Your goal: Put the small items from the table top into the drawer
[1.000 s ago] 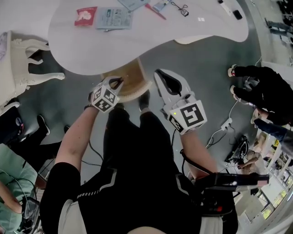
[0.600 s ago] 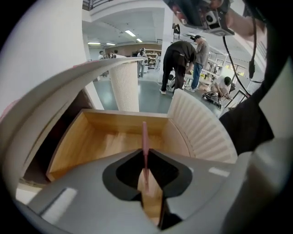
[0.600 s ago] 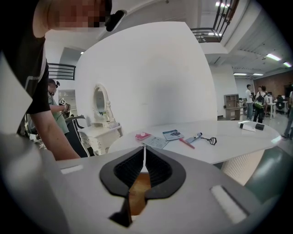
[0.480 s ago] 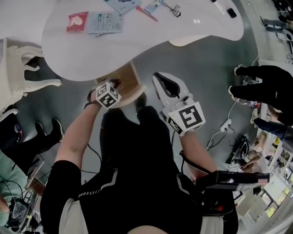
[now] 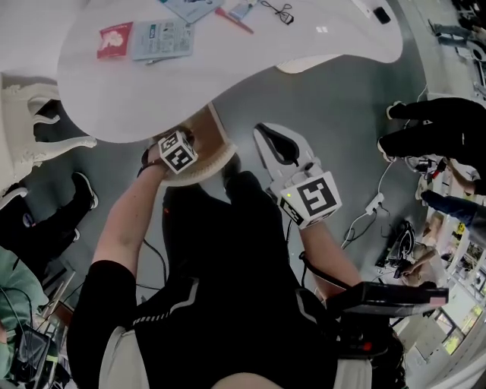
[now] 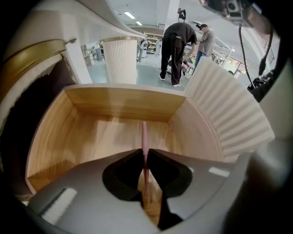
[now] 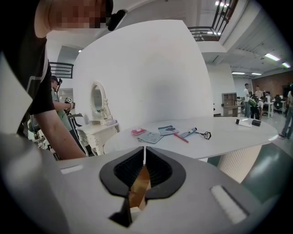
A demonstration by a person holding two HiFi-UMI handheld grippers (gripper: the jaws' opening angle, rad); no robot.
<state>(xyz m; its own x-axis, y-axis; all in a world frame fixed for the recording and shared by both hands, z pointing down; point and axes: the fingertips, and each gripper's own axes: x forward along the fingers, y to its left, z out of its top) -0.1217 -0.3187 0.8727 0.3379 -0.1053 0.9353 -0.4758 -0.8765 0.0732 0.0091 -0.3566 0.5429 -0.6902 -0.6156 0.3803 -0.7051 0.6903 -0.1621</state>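
An open wooden drawer (image 5: pixel 211 135) sticks out from under the white table (image 5: pixel 228 61). My left gripper (image 5: pixel 184 139) hangs over it. In the left gripper view this gripper (image 6: pixel 144 153) is shut on a thin pink item (image 6: pixel 144 135), seen edge-on above the bare drawer floor (image 6: pixel 100 132). My right gripper (image 5: pixel 264 131) hovers to the right of the drawer, shut with nothing in it (image 7: pixel 144 153). On the table lie a red packet (image 5: pixel 115 39), a pale blue packet (image 5: pixel 162 39), a red pen (image 5: pixel 234 20) and a black wire tool (image 5: pixel 277 11).
A white ornate dresser (image 5: pixel 26 121) stands at the left. The table's ribbed pedestal (image 6: pixel 121 59) rises behind the drawer. A person in black (image 5: pixel 437 137) is at the right, with cables and a power strip (image 5: pixel 376 205) on the floor.
My left gripper has moved forward over the drawer, closer to the table edge, still holding the pink item. The right gripper has barely shifted.
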